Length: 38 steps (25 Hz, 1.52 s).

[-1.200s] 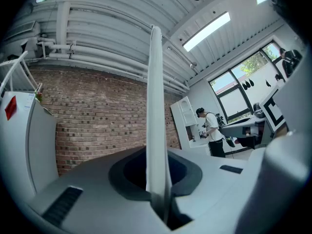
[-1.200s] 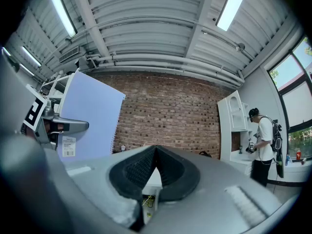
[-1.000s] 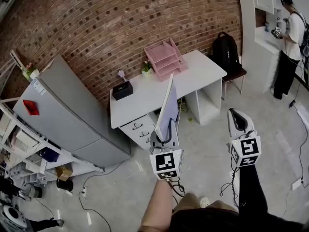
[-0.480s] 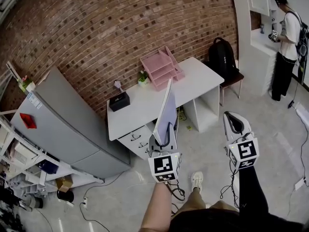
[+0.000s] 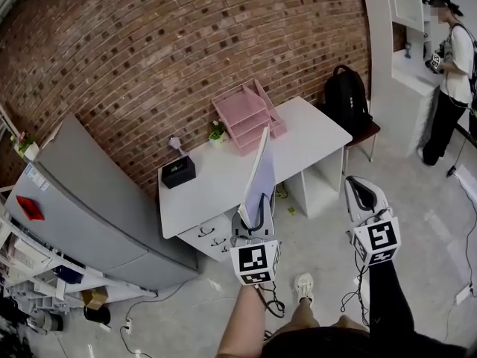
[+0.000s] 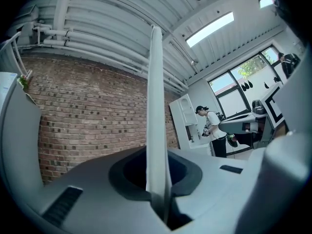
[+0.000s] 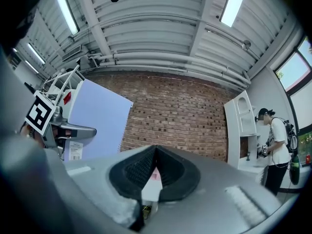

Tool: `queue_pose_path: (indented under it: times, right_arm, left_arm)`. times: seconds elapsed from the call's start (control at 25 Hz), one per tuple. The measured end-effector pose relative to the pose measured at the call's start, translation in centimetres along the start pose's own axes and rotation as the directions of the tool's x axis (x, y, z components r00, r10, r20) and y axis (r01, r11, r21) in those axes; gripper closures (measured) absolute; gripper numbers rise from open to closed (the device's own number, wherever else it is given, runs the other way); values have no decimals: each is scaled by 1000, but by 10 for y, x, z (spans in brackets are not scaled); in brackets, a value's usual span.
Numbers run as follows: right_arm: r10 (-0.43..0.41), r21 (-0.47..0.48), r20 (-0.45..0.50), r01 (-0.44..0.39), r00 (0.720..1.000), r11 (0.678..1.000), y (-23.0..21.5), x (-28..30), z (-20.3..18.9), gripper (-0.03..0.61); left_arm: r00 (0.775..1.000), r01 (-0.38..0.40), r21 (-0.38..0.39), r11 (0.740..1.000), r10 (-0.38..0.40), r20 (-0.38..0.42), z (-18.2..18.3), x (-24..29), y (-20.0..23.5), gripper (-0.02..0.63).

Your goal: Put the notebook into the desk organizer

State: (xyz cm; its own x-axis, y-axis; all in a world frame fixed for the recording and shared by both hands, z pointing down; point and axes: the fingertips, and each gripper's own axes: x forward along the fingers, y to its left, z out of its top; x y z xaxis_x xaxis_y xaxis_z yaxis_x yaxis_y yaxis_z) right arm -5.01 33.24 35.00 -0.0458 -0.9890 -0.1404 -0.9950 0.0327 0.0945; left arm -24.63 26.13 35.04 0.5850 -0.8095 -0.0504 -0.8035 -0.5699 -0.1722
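Note:
A thin notebook with a pale lilac cover stands upright, edge-on, in my left gripper, which is shut on its lower edge. In the left gripper view the notebook rises as a narrow white strip from between the jaws. The right gripper view shows the cover broadside at the left. The pink desk organizer stands at the back of the white desk, well ahead of both grippers. My right gripper hangs to the right, shut and holding nothing.
On the desk are a black box and a small plant. A black backpack rests on a chair right of the desk. A grey cabinet lies left. A person stands by white shelving. Cables trail on the floor.
The desk has come a little nearer and shifted in the view as the person walks. Both grippers keep their pose, and the notebook stays in the left one.

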Motion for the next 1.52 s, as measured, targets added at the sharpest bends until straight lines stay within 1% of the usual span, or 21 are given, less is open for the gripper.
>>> queue_pose_path:
  times: [0.2, 0.44, 0.72, 0.84, 1.04, 1.2, 1.32, 1.52]
  right_arm:
    - [-15, -1, -25, 15, 1000, 1000, -14, 66, -21, 577]
    - [-47, -4, -48, 47, 998, 999, -36, 141, -35, 577]
    - [-66, -12, -61, 65, 996, 998, -54, 217, -49, 577]
    - [-68, -6, -56, 68, 996, 998, -56, 243, -53, 577]
    - [-89, -5, -23, 89, 996, 996, -60, 275, -47, 577]
    - [-87, 6, -21, 87, 996, 996, -64, 288, -47, 577]
    - [-86, 22, -1, 86, 996, 996, -69, 297, -40, 577]
    - [-77, 23, 18, 76, 997, 997, -79, 315, -36, 577]
  left_arm:
    - [999, 34, -17, 999, -35, -5, -17, 69, 23, 578]
    - [997, 71, -36, 997, -71, -17, -32, 151, 47, 578]
    - [996, 91, -57, 994, -92, -14, -41, 227, 73, 578]
    - [995, 103, -55, 993, -103, -12, -45, 247, 81, 578]
    - [994, 105, -42, 994, -106, -14, -47, 272, 98, 578]
    - [995, 101, -39, 994, -101, -4, -43, 284, 106, 578]
    - [995, 99, -50, 994, -99, 3, -39, 293, 109, 577]
    - [996, 87, -43, 995, -86, 16, -36, 311, 113, 578]
